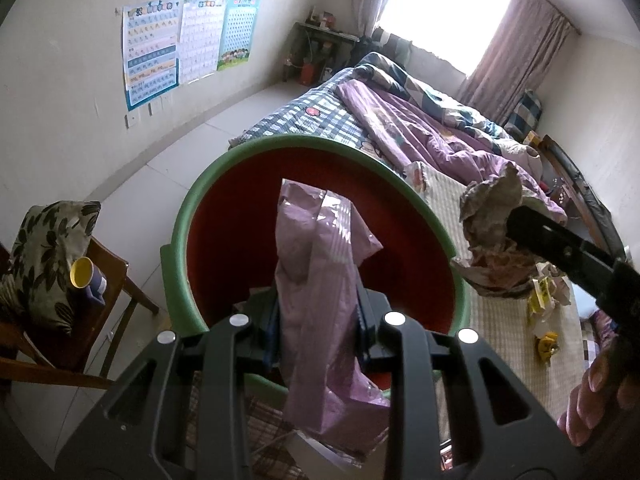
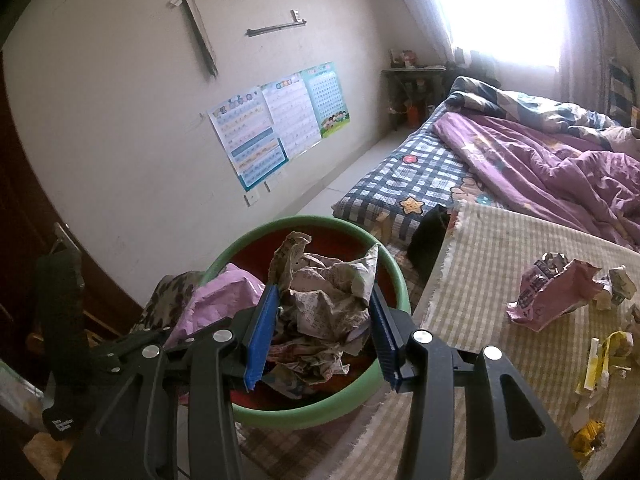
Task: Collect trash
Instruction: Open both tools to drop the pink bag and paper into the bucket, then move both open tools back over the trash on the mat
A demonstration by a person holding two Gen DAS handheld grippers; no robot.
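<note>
- left tongs (image 1: pixel 318 330) clamp a purple plastic bag (image 1: pixel 320 272), low centre, over the green-rimmed red bin (image 1: pixel 180 236).
- right tongs (image 2: pixel 324 334) pinch crumpled newspaper (image 2: pixel 320 300) above the same bin, centre frame.

I am in a bedroom of a home. A wide bed (image 2: pixel 420 172) with a checked blue sheet and a crumpled purple quilt (image 2: pixel 560 164) fills the right side, under a bright window with curtains (image 1: pixel 516 36). Children's learning posters (image 2: pixel 280 120) are stuck on the plain wall. A wooden chair (image 1: pixel 72 332) with a leaf-patterned cushion (image 1: pixel 44 264) stands by the wall, and a small cluttered shelf (image 1: pixel 320 48) stands in the far corner.
</note>
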